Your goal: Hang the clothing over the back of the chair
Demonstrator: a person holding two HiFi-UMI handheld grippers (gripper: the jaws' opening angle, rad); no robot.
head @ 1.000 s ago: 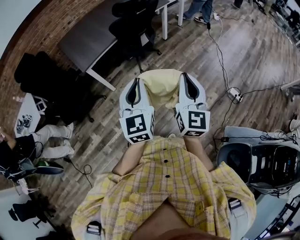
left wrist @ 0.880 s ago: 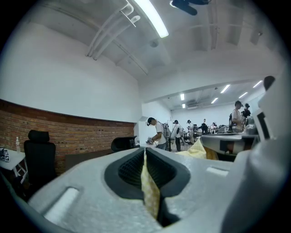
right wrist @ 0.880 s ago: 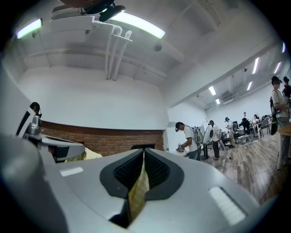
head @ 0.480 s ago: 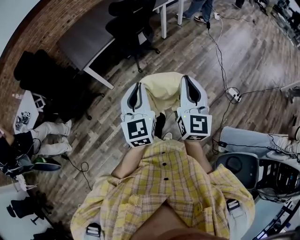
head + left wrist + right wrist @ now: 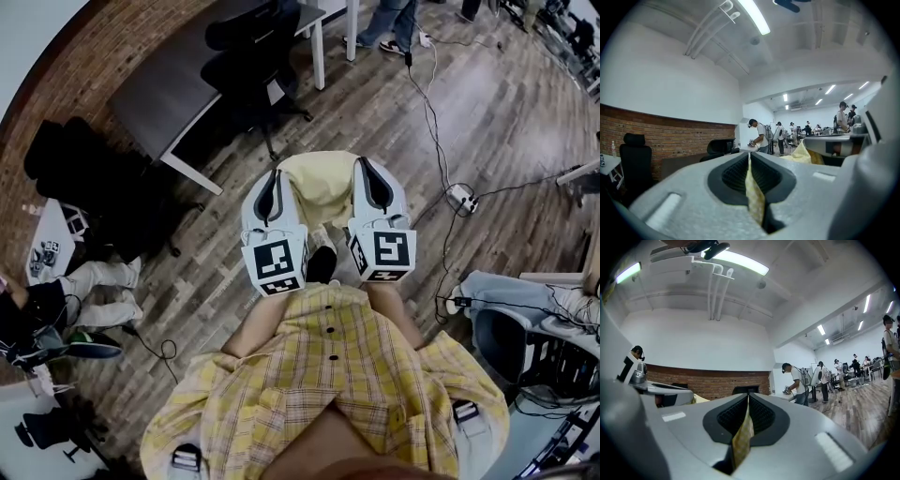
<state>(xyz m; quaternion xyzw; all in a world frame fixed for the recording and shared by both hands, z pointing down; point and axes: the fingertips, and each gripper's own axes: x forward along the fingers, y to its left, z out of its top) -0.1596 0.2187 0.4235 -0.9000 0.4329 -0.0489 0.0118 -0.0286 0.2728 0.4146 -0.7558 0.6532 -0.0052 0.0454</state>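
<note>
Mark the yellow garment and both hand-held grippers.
yellow garment (image 5: 322, 183): head view, the fold between the grippers.
left hand-held gripper (image 5: 749, 158): left gripper view, tips pinching cloth.
right hand-held gripper (image 5: 748, 399): right gripper view, tips pinching cloth.

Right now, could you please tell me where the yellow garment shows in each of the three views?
Head view: yellow garment at centre, stretched between left claw and right claw.
Left gripper view: yellow garment bottom centre, a fold pinched in the jaws.
Right gripper view: yellow garment bottom centre, likewise pinched.
Shared landmark: the brick wall, on the left in every view.
</note>
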